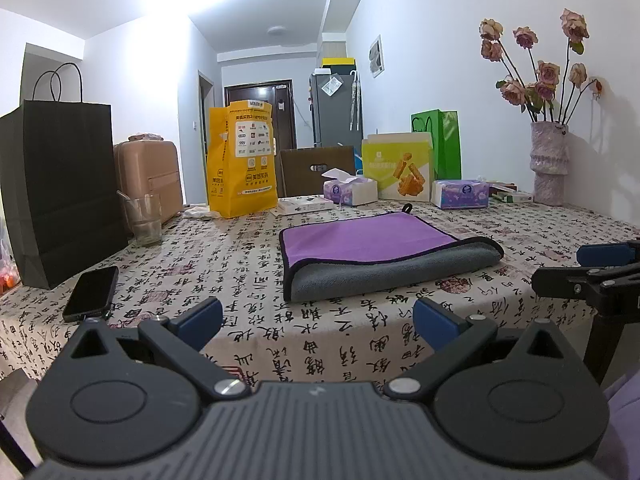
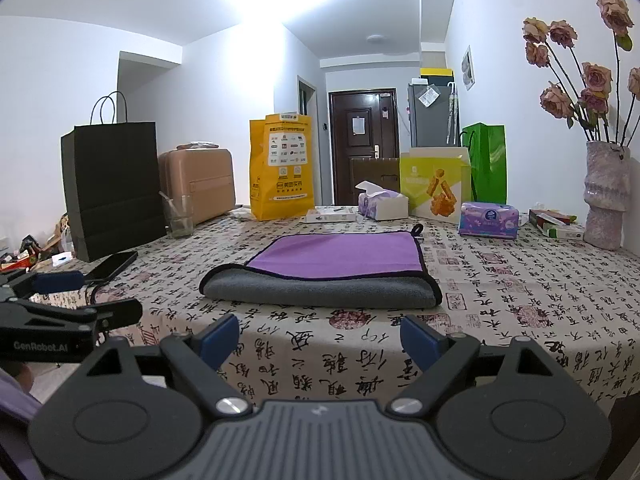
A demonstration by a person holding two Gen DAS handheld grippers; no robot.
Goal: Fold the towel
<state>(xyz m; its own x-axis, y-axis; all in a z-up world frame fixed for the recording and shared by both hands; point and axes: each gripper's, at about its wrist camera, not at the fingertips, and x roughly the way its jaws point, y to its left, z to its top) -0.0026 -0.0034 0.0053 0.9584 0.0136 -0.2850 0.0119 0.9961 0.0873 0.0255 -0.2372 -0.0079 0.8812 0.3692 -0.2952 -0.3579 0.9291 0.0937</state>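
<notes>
- We face a counter (image 1: 400, 344) draped in a cloth printed with black calligraphy, in a white-walled room with a dark door (image 2: 362, 140) at the far end and a grey fridge (image 1: 336, 108) beside it.
- Along the counter from left to right we see a black paper bag (image 1: 60, 188), a dark phone (image 1: 91, 293) lying flat, an empty glass (image 1: 143, 220), a yellow bag (image 1: 242, 160), two tissue packs (image 1: 350, 190), a snack box (image 1: 398, 168), a green bag (image 1: 440, 144) and a vase (image 1: 550, 164) of faded roses.
- Nothing stands between us and the towel (image 1: 376, 258); it lies flat mid-counter, folded over once, purple side up with a grey band and a dark-bound edge along the near side.
- Our left hand-held gripper (image 1: 318, 318) hangs short of the near edge, blue fingers spread wide, holding nothing.
- Our right hand-held gripper (image 2: 320, 336) sits alongside, equally wide and empty, well apart from the towel.
</notes>
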